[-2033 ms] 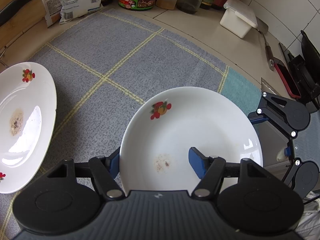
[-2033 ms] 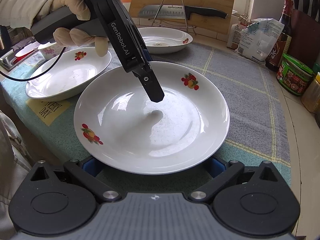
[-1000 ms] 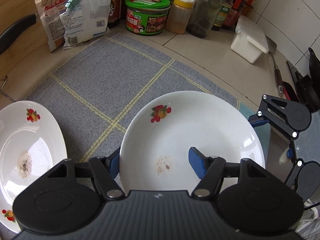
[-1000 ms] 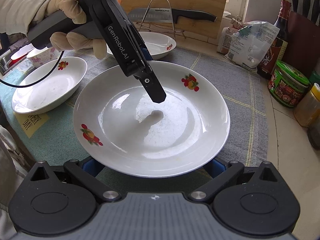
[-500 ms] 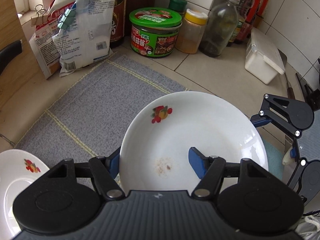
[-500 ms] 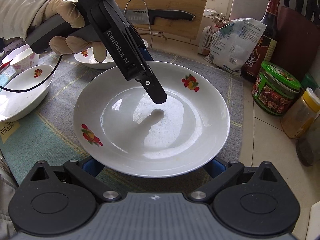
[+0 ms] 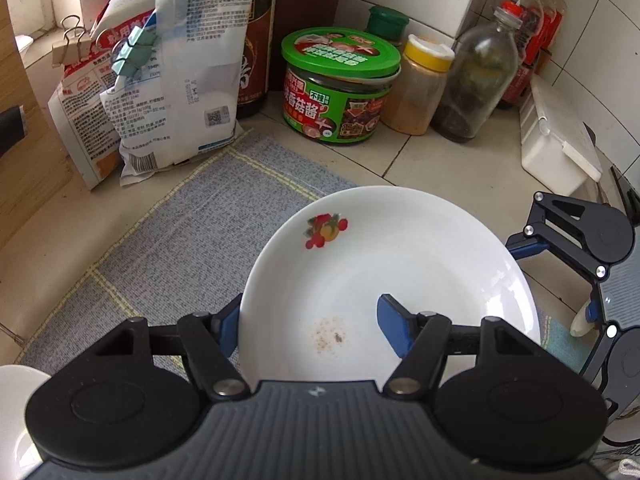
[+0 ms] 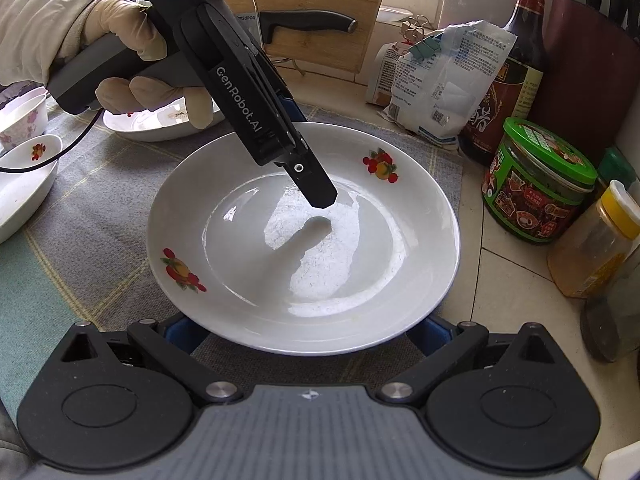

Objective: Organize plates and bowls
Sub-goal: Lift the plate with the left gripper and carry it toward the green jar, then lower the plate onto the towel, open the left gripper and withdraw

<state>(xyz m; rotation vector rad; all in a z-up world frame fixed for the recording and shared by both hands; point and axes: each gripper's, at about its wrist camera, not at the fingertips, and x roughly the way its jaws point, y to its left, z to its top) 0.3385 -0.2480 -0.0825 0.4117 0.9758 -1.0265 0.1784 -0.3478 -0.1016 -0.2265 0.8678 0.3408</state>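
Observation:
A white plate with fruit prints is held in the air over the grey mat's corner. My left gripper is shut on its rim, one blue finger inside the plate and the other beneath the rim. In the right wrist view the left gripper's finger reaches over the plate. My right gripper has its blue fingers spread wide under the plate's near edge. Other white plates and a flowered bowl sit further left.
A grey checked mat covers the counter. At the back stand paper bags, a dark sauce bottle, a green-lidded jar, a yellow-capped jar, a glass bottle and a white box. A knife rests against a wooden board.
Both grippers have carried the plate to the right, toward the jars and bags at the counter's back corner. The other plates have dropped back to the left.

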